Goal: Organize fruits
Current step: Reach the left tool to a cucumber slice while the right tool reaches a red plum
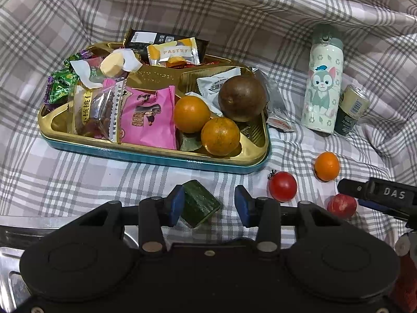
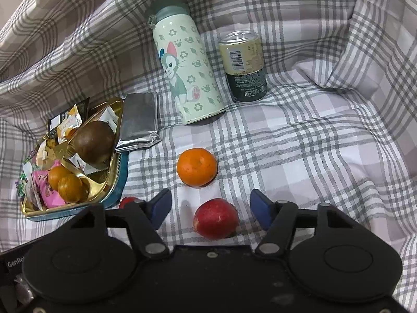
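A green cucumber chunk (image 1: 200, 203) lies on the checked cloth between the blue pads of my left gripper (image 1: 209, 204), against the left pad and apart from the right one; the jaws are open. My right gripper (image 2: 211, 208) stands open around a red fruit (image 2: 216, 217), with neither pad touching it. Beyond that fruit lies an orange (image 2: 196, 167). A cherry tomato (image 1: 282, 186) sits between the two grippers. The gold tray (image 1: 156, 156) holds two oranges (image 1: 191, 113), a brown round fruit (image 1: 242, 99) and snack packets.
A cat-print bottle (image 2: 185, 73) and a drink can (image 2: 243, 67) stand behind the loose fruit. A silver packet (image 2: 139, 120) leans on the tray's right end. A metal surface (image 1: 10, 274) shows at the lower left. Cloth folds rise at the back and sides.
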### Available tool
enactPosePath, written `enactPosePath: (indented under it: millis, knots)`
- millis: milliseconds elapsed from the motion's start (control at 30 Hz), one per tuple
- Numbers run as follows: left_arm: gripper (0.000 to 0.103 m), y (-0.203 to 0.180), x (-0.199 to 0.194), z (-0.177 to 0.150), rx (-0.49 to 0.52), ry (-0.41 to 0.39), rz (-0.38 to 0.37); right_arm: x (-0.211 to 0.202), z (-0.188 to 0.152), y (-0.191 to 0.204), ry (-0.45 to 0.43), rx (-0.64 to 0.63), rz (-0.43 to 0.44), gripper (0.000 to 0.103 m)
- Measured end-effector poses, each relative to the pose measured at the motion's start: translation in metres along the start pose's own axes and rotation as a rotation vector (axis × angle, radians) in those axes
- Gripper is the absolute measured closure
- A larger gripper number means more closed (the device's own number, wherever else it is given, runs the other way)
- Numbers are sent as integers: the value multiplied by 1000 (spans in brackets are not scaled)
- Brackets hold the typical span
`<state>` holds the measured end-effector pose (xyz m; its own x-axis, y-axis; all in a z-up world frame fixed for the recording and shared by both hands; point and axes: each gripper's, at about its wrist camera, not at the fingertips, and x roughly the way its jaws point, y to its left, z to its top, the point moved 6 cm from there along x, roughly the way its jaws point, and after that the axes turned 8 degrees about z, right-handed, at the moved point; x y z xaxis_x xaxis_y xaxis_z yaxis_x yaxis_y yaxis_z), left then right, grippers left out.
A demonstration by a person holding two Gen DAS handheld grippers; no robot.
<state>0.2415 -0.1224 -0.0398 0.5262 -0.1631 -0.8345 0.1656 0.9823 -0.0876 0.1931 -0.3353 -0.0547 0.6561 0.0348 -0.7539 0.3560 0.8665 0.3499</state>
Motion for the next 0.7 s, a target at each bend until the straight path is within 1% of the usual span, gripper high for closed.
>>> enactPosePath:
  millis: [33,100,233,400,467,500,600,700]
  knots:
    - [52,-1,0,0,6,-3,4,2,0,0,11,1,1,49]
    - [52,-2,0,0,15,-6,7,7,-2,0,34,8,1,53]
    - [52,1,0,0,5,-4,-8,13,-4,-3,66,20,-4,53]
    - [52,7,0,3,-44,17,-53,21,-8,-4,91,18,-30,53]
    - [52,11,1,3,-63,23,-64,24,-9,-3,92,13,-43,55]
    - [52,12,1,3,-66,23,-65,24,-10,-2,88,2,-54,60]
    - [52,15,1,2,-63,20,-55,25,-10,2,78,-25,-72,60]
    - [52,17,-1,1,-60,23,-57,25,-11,2,75,-31,-70,60]
